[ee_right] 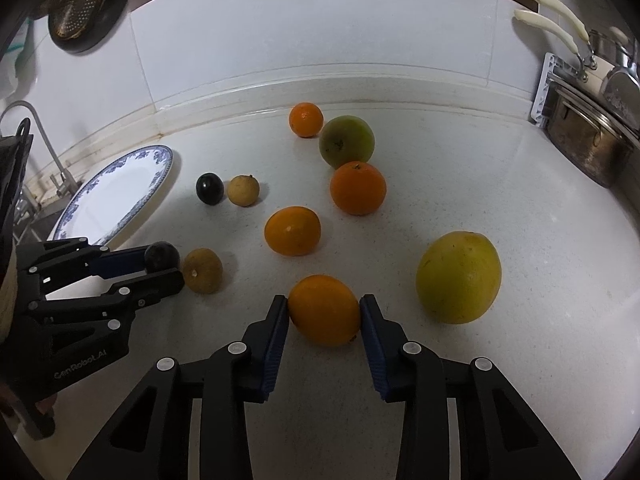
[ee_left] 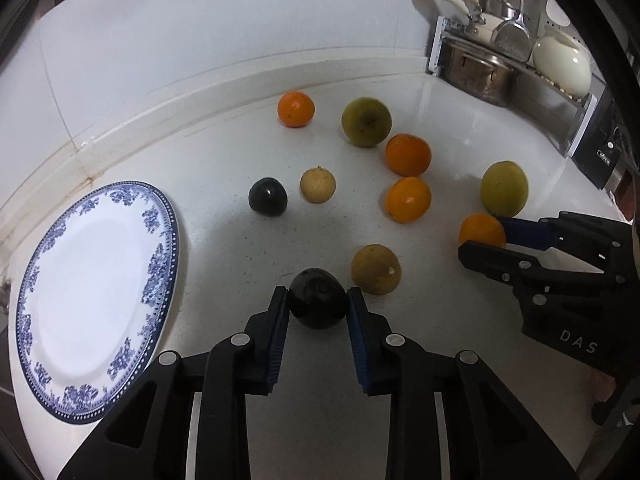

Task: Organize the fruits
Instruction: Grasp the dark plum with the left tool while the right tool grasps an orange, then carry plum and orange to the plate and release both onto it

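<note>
White speckled bench (ee_left: 224,248), tiled wall behind, blue-rimmed plate (ee_left: 96,300) at left, pot rack far right. My left claw (ee_left: 318,300) clamps a dark fruit (ee_left: 317,298); my right claw (ee_right: 324,310) clamps an orange (ee_right: 324,310), both on the bench.

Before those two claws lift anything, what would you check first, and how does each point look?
1. Left claw closed on the dark fruit: ok.
2. Right claw closed on the orange: ok.
3. Brown fruit beside the dark fruit, close enough to be nudged: not ok.
4. Plate has nothing on it: ok.
5. Grips firm enough to hold when lifted: cannot tell.
</note>
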Motion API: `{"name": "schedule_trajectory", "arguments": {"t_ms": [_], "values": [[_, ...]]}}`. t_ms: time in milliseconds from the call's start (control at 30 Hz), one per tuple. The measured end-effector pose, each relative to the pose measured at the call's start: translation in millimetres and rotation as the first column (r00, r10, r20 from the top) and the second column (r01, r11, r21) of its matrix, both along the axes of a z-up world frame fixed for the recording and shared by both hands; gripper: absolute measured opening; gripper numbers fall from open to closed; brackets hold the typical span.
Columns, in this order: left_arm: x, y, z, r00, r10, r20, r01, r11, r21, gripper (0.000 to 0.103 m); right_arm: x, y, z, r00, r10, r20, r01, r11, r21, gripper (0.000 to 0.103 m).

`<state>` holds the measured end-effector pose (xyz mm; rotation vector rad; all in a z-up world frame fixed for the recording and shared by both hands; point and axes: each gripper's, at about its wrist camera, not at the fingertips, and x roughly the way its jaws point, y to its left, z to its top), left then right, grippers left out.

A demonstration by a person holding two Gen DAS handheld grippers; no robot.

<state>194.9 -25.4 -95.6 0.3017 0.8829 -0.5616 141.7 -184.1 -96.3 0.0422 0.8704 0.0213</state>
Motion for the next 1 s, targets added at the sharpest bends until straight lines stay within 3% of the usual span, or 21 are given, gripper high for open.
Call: {"name": "schedule_trajectory", "arguments": {"t_ms": [433, 1000], "values": [[-27.3, 37.3, 34.9, 0.993, 0.109, 0.037, -0.107, 0.992, -0.063, 0.029, -19.6, 28.0, 32.1, 0.994, 0.084, 0.076, -0.085, 0.996, 0.009, 0.037], [-48.9, 117.7, 60.9, 0.956, 0.269, 0.12, -0.262, 0.962, -0.076, 0.029, -22.2, 101.7, 57.9, 0.962, 0.238, 0.131, -0.243, 0.97, 0.023, 0.037]]}}
